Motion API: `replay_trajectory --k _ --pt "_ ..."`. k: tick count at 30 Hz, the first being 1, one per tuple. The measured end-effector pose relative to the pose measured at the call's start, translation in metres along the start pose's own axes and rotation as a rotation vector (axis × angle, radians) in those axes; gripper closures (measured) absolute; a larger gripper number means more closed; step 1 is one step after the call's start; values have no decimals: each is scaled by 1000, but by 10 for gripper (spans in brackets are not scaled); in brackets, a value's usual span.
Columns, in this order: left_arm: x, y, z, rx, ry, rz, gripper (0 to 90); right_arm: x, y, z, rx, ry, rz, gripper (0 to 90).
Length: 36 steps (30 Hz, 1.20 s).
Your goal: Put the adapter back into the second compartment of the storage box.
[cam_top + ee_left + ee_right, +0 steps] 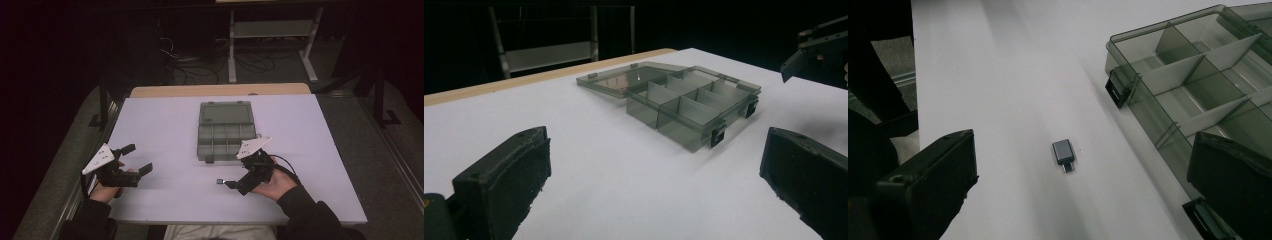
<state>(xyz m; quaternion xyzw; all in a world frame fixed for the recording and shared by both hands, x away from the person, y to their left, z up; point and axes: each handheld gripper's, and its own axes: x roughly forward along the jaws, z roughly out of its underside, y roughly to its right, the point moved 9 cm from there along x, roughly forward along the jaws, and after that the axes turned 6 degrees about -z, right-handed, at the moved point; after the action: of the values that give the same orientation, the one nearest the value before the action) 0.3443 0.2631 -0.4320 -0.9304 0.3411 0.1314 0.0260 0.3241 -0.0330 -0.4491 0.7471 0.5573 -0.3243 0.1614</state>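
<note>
Just ahead of your right gripper (1083, 170), whose fingers stand spread, a small grey USB adapter (1063, 154) lies flat on the white surface (1013, 75), near the open compartment box (1198, 85). Expect it light, rigid and smooth-cased; pinch its long sides squarely. Your left gripper (654, 165) is likewise spread, holding nothing.

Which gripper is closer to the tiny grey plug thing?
The right gripper. Its open jaws point at the small grey adapter lying on the white table just ahead. The left gripper is farther off.
</note>
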Motion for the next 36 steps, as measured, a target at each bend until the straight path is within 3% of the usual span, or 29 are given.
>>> replay_trajectory --k 29,36 --pt "0 1 0 2 0 3 0 36 -12 2 -46 -102 -68 0" --pt "0 1 0 3 -1 4 0 47 -14 9 -51 -169 -99 93"
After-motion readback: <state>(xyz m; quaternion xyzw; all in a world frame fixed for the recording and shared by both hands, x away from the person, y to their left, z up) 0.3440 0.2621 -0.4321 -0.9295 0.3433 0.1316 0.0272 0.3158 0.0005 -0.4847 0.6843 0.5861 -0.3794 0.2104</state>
